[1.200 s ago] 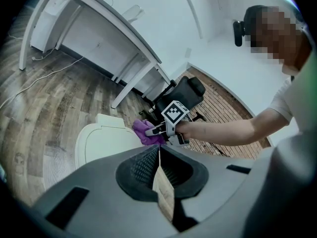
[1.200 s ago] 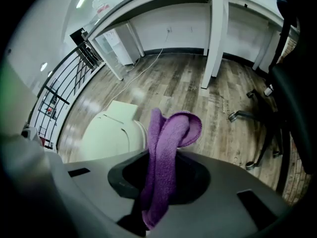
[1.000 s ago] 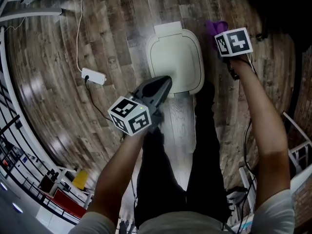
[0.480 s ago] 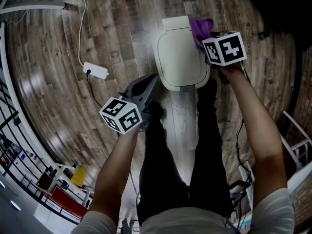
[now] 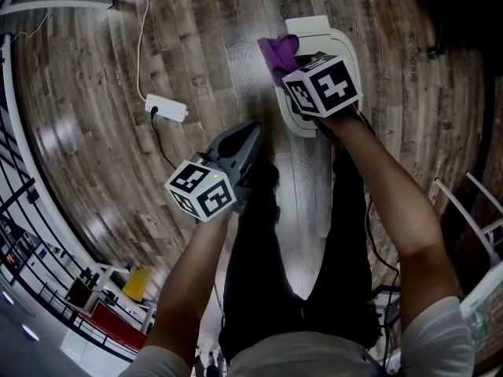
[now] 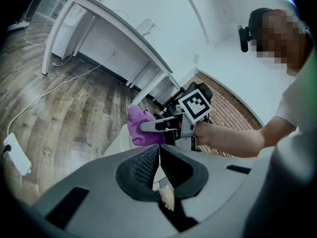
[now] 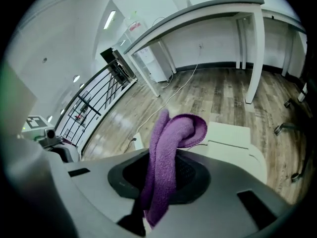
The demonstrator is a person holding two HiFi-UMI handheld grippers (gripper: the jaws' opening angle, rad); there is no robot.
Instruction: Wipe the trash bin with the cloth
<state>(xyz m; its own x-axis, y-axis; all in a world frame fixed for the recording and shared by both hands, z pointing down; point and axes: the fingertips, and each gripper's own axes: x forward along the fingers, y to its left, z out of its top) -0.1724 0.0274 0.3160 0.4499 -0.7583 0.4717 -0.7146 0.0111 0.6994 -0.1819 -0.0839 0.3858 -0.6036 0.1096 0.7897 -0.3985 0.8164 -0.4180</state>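
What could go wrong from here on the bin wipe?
1. The cloth is pinched in the right claw only along a narrow fold, and its end flops free. It may slip out or bunch up under pressure.
2. The left claw is shut, empty and off the trash bin, so the unbraced bin could slide on the wood floor.

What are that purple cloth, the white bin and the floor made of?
The purple cloth: soft looped fabric, probably microfibre or terry; fuzzy, limp folds. The bin: likely plastic; smooth, off-white, moulded rounded lid. The floor: wood-look planks, glossy; real wood or laminate unclear.
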